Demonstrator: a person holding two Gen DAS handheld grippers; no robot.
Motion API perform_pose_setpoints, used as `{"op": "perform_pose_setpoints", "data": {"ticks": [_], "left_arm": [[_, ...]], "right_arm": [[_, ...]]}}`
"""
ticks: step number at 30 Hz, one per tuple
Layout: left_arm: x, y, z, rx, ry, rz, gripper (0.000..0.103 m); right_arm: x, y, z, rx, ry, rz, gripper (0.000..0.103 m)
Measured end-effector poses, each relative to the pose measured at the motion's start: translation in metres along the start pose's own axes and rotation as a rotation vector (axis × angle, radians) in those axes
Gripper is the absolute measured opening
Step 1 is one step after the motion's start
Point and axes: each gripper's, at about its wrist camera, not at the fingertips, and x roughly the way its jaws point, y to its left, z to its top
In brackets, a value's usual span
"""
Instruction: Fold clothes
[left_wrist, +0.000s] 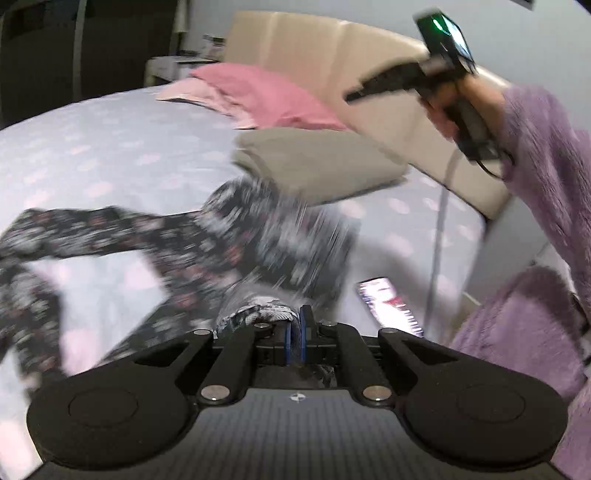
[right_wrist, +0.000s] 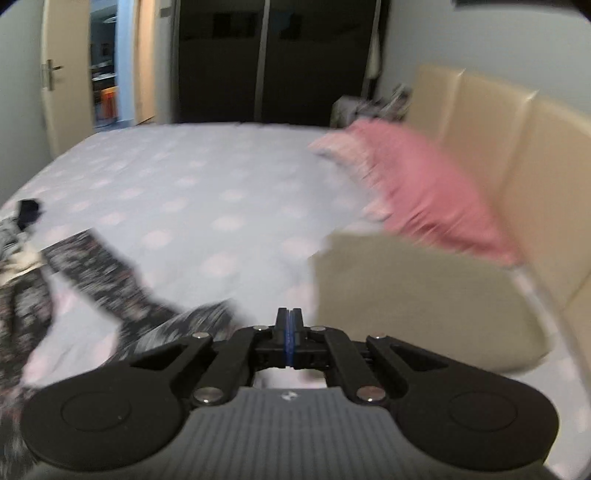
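A dark floral-print garment (left_wrist: 155, 236) lies spread and blurred over the pale bedsheet (left_wrist: 92, 147); it also shows in the right wrist view (right_wrist: 99, 273) at the lower left. My left gripper (left_wrist: 294, 325) is shut on a bunched edge of this garment. My right gripper (right_wrist: 289, 325) is shut and empty, held up above the bed; it also shows in the left wrist view (left_wrist: 354, 94) at the upper right, in a hand with a purple sleeve.
A folded beige cloth (left_wrist: 314, 162) and folded pink clothes (left_wrist: 266, 96) lie near the cream headboard (left_wrist: 332, 48). A phone (left_wrist: 391, 306) lies on the sheet by a cable. A dark wardrobe (right_wrist: 280, 59) and an open door (right_wrist: 103, 62) stand beyond the bed.
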Motion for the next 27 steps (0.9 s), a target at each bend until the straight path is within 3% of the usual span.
{"op": "perform_pose_setpoints", "data": {"ticks": [2, 5, 12, 14, 16, 18, 21, 23, 27], "left_arm": [[0.015, -0.018, 0.008, 0.051, 0.008, -0.006, 0.003], [0.029, -0.029, 0.011, 0.083, 0.020, -0.009, 0.003], [0.032, -0.020, 0.010, 0.076, 0.062, 0.036, 0.003], [0.033, -0.017, 0.012, 0.073, 0.073, 0.048, 0.003], [0.035, -0.014, 0.015, 0.070, 0.081, 0.057, 0.003], [0.034, -0.013, 0.015, 0.067, 0.087, 0.065, 0.003], [0.036, -0.009, 0.017, 0.053, 0.092, 0.078, 0.003], [0.035, -0.005, 0.017, 0.040, 0.094, 0.086, 0.003], [0.033, -0.001, 0.018, 0.022, 0.098, 0.098, 0.003]], "right_arm": [[-0.007, -0.013, 0.013, -0.002, -0.008, -0.034, 0.000], [-0.007, -0.024, 0.010, 0.010, 0.037, -0.016, 0.000], [0.053, -0.024, -0.074, 0.069, 0.250, 0.108, 0.008], [0.077, -0.023, -0.102, 0.122, 0.316, 0.140, 0.026], [0.097, -0.023, -0.129, 0.173, 0.373, 0.160, 0.037], [0.114, -0.023, -0.148, 0.203, 0.418, 0.157, 0.037], [0.132, -0.024, -0.164, 0.236, 0.470, 0.157, 0.038], [0.140, -0.025, -0.169, 0.249, 0.487, 0.160, 0.046], [0.152, -0.029, -0.176, 0.275, 0.512, 0.168, 0.047]]}}
